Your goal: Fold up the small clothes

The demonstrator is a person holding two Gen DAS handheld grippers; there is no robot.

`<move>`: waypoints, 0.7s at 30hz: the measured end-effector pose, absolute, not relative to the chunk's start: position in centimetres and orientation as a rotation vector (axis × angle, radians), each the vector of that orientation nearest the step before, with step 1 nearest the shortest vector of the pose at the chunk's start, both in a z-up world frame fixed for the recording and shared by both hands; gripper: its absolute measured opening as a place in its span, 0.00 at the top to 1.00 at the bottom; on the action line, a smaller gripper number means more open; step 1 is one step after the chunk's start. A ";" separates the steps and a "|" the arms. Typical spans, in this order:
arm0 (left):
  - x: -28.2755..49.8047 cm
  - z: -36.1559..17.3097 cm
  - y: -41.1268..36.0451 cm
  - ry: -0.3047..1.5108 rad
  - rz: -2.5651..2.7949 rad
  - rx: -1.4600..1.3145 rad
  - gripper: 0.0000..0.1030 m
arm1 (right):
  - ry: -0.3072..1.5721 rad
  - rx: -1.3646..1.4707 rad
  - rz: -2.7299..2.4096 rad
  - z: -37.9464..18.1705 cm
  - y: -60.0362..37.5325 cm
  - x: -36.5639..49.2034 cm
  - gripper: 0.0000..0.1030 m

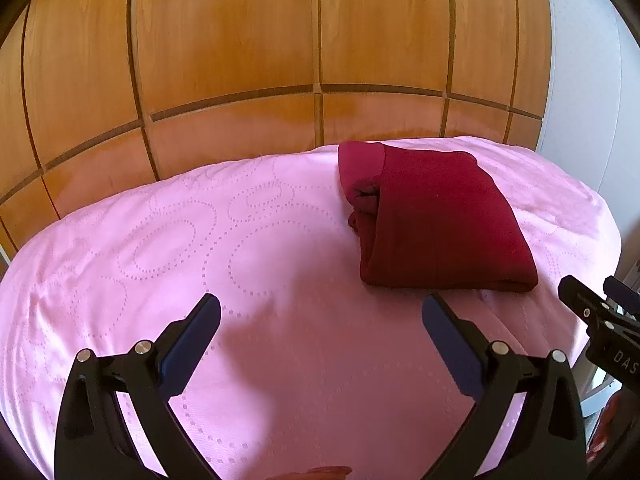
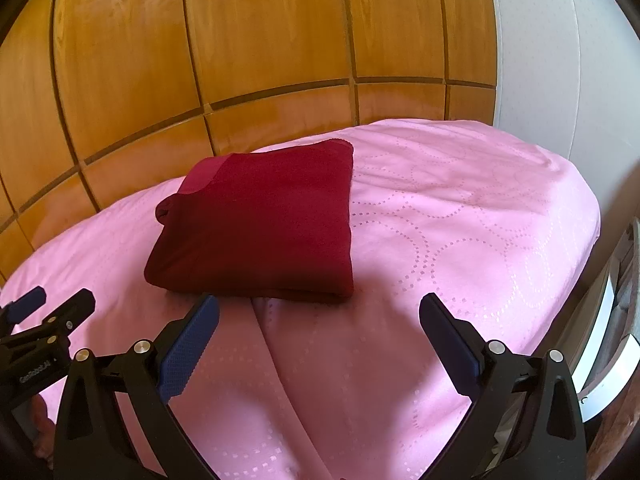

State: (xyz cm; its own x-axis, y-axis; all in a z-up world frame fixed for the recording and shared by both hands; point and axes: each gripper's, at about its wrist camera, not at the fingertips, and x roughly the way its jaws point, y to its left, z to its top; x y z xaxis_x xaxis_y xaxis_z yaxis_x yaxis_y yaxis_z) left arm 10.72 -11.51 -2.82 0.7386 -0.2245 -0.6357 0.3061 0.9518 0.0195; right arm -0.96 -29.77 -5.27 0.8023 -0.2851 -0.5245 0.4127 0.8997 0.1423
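Note:
A dark red garment (image 1: 436, 220) lies folded into a compact rectangle on the pink bedspread (image 1: 200, 240); it also shows in the right wrist view (image 2: 260, 220). My left gripper (image 1: 320, 312) is open and empty, hovering over the spread, near side and left of the garment. My right gripper (image 2: 318, 310) is open and empty, just in front of the garment's near edge, not touching it. The right gripper appears at the right edge of the left wrist view (image 1: 600, 312), and the left gripper at the left edge of the right wrist view (image 2: 44, 320).
A wooden panelled wardrobe (image 1: 240, 60) stands behind the bed. A white wall (image 2: 560, 60) is at the right. The bed's right edge (image 2: 592, 280) drops off beside white furniture.

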 end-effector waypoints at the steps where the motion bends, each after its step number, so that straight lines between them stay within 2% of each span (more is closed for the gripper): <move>1: 10.7 -2.9 -11.5 0.681 -0.292 0.126 0.02 | 0.518 0.256 -0.379 -5.3 -29.7 -1.0 0.04; 21: 10.9 -3.1 -11.6 0.697 -0.288 0.118 0.02 | 0.526 0.255 -0.375 -5.3 -29.8 -0.8 0.04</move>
State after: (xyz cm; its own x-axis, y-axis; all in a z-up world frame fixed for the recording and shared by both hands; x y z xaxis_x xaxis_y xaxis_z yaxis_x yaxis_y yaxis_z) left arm 10.92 -11.58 -3.10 0.7291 -0.2218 -0.6475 0.2999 0.9539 0.0108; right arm -0.79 -29.84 -5.30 0.7997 -0.2815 -0.5303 0.4100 0.9013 0.1400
